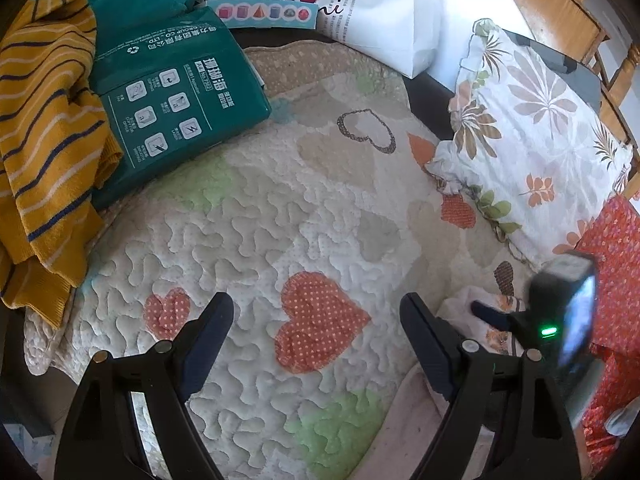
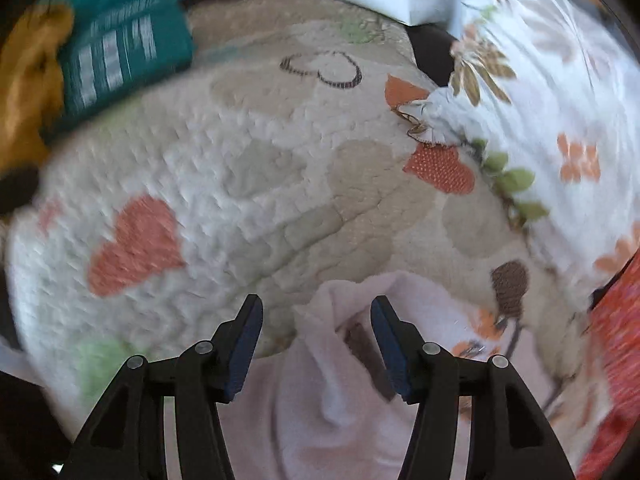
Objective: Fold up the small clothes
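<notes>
Right wrist view, blurred: right gripper (image 2: 317, 334) with jaws parted, straddling a bunched ridge of the pale pink garment (image 2: 340, 384); pads on either side of the fold, not seen pressing on it. Garment lying crumpled at the near edge of the heart-patterned quilt (image 2: 256, 168), a printed patch on its right part, its full outline hidden. Left wrist view: left gripper (image 1: 316, 322) spread wide over bare quilt, holding nothing, well clear of the garment at lower right. Further back: floral pillow (image 1: 532, 128) on the right, green package (image 1: 176, 96) and mustard striped sweater (image 1: 44, 132) on the left, white bag (image 1: 376, 8) at the far edge. Likely trouble: closing on the soft ridge could catch only one layer or a double thickness, dragging the cloth into a lump rather than a clean fold; quilt fabric pinched along with it; left side idle, so nothing pinning the far edge.
</notes>
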`<state>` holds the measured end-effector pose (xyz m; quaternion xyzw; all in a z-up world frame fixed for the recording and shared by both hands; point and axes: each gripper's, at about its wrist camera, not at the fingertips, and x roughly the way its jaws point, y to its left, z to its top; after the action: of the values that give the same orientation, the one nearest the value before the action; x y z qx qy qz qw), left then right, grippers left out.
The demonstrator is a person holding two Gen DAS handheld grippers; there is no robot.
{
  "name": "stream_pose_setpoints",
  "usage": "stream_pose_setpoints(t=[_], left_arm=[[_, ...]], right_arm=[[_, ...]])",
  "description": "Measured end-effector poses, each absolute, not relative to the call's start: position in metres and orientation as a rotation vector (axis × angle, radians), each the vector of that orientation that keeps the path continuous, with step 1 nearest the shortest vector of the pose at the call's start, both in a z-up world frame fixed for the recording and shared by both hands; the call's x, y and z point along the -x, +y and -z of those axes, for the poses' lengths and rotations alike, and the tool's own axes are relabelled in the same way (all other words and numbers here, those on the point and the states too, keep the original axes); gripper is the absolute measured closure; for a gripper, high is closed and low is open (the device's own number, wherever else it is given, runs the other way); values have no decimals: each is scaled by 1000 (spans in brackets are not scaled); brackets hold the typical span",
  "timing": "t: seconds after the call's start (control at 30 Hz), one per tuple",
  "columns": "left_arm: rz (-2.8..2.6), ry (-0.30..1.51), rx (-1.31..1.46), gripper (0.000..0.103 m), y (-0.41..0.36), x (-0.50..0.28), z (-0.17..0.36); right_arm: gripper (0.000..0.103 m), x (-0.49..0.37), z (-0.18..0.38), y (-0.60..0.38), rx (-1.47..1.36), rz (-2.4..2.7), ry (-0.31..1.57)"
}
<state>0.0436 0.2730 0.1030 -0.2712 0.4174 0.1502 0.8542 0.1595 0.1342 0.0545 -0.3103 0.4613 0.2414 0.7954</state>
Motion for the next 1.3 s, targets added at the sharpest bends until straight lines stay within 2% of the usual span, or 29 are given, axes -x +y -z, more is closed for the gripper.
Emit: stream_pose_setpoints(t=[0.03,0.07,0.13,0.33,0.43,0.57,0.7,0.8,0.9,1.03,1.27,1.3], left_arm=[[-316,880,573,19,274,-43,-103],[-318,881,575,19,276,-42,-102],[-321,884,581,19,280,-41,-102],[-322,895,589,19,282,-41,-99],[-317,907,571,19,278,-44,-98],[-305,922,564,19,272,-49,-95],[-287,930,558,19,267,-51,-95],[-274,930,560,19,263,-51,-96],[-264,931,548,19,257,-51,-96],[-245,949,546,19,246,-54,-92],[-204,968,488,19,220,-60,-90],[-200,970,478,19,216,-61,-89]], right_arm=[[87,-161,-49,135,704,-508,987],[92,-163,-43,135,739,-495,999],[92,-170,-45,135,703,-474,1011],[92,-222,-96,72,115,-454,1018],[90,-247,-87,41,29,-297,1037],[87,-259,-69,6,98,-155,1102],[56,-240,-93,-62,-34,-149,1073],[55,-205,-115,-126,-78,-121,1049],[46,-161,-126,-194,-128,-65,1046],[45,-106,-112,-262,-195,-5,1092],[46,-75,-74,-276,-237,5,1127],[61,-74,-70,-270,-220,-5,1132]])
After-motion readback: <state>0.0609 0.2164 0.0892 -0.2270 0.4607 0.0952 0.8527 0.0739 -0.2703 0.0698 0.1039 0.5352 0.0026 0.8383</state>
